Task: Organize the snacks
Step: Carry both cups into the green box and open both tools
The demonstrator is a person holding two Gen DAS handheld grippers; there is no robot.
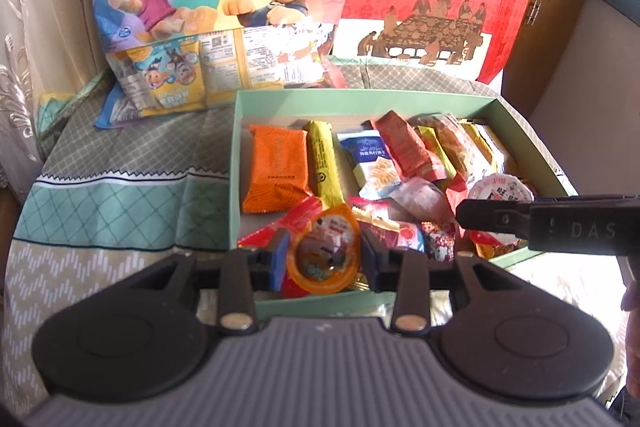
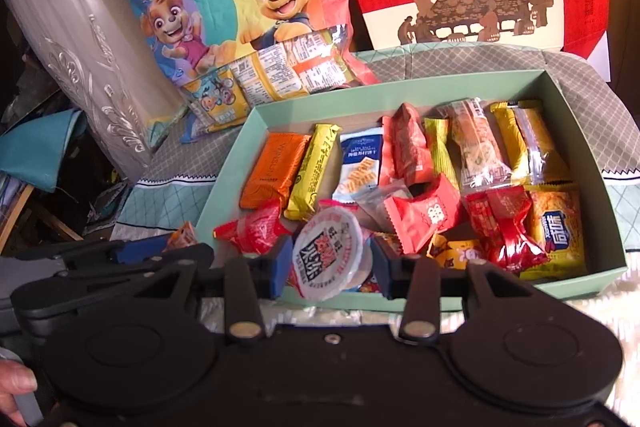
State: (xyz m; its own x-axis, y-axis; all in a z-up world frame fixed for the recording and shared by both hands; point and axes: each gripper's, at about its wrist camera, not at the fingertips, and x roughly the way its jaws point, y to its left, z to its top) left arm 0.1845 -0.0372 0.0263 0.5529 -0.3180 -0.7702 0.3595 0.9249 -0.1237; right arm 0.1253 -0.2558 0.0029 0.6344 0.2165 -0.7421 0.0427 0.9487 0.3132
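The left gripper (image 1: pixel 325 261) has its jaws clamped on an orange jelly cup (image 1: pixel 325 254), held over the near end of the green snack box (image 1: pixel 304 98). Just right of it, the right gripper (image 2: pixel 331 265) has its jaws closed on a white-lidded jelly cup (image 2: pixel 326 257) above the same box, which holds wrapped snacks (image 2: pixel 416 155) in a row.
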